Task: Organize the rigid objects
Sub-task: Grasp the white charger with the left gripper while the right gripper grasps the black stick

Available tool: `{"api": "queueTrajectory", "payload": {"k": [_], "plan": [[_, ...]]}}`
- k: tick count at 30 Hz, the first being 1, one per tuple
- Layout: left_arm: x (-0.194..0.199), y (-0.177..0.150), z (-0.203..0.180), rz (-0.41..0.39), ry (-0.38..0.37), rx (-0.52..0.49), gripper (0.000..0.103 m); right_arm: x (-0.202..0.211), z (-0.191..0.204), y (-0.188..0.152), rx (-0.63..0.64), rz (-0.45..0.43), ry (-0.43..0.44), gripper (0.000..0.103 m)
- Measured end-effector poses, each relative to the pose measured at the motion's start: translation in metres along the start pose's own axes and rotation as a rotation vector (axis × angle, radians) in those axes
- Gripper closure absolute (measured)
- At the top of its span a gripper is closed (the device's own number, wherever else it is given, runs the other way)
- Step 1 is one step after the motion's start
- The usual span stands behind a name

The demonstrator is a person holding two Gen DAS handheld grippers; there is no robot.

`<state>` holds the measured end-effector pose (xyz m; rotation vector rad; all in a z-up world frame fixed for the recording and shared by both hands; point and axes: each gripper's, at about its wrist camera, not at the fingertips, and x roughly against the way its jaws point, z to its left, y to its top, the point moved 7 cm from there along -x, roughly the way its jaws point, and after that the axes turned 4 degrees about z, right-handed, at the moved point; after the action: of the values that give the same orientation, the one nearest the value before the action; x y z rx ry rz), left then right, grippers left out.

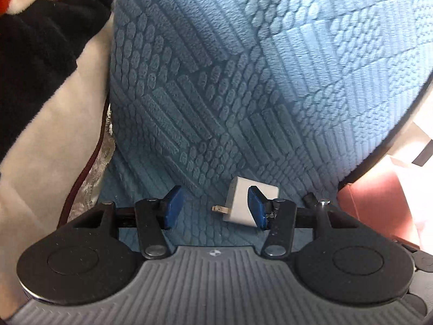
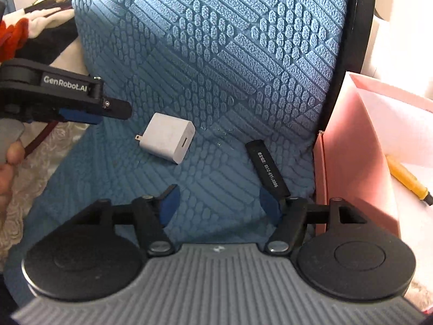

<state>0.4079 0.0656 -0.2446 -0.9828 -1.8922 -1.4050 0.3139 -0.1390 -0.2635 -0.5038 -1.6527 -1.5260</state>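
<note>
**Charger and black stick on the blue cushion, pink box waiting**

So both grippers were pointed down at a blue cushion [image 2: 216, 54], a plush one with raised ribs and pebbly bumps in a patchwork pattern. That's probably why nothing had slid around: the fabric looked grippy and soft.

The white charger [image 2: 169, 140] lay on its side near the middle, a smooth rounded-corner cube with metal prongs sticking out toward 9 o'clock and a port on the face toward 4 o'clock. The left gripper [image 1: 215, 211] had its blue pads spread apart, with the charger sitting by the right-hand pad; I couldn't tell if that pad was touching it, but nothing was clamped.

The right gripper [image 2: 219, 203] was also apart and empty. The black stick [image 2: 266, 166], slim, matte and printed with white numbers, lay just past its right-hand pad at about 2 o'clock.

At 3 o'clock stood a pink box [image 2: 351, 162], stiff card, with a yellow pen [image 2: 406, 178] already inside. My guess is that's where the hard bits were meant to go.
</note>
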Motion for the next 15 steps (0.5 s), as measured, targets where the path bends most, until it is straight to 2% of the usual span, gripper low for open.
{"api": "queueTrajectory", "payload": {"k": [3,5,8,15], "plan": [[-0.004,0.003,0.004,-0.005,0.002,0.011,0.045,-0.003,-0.002,0.006,0.013,-0.026,-0.003,0.037],[-0.007,0.005,0.007,-0.004,-0.002,0.030,0.045,-0.010,-0.005,0.008,0.017,-0.028,-0.015,0.046],[-0.008,0.006,0.010,-0.009,-0.023,0.049,0.045,-0.019,-0.009,0.011,0.011,-0.012,-0.024,0.049],[-0.019,0.002,-0.003,0.001,-0.058,0.013,0.045,-0.032,-0.018,0.020,0.046,-0.015,-0.096,0.052]]}}
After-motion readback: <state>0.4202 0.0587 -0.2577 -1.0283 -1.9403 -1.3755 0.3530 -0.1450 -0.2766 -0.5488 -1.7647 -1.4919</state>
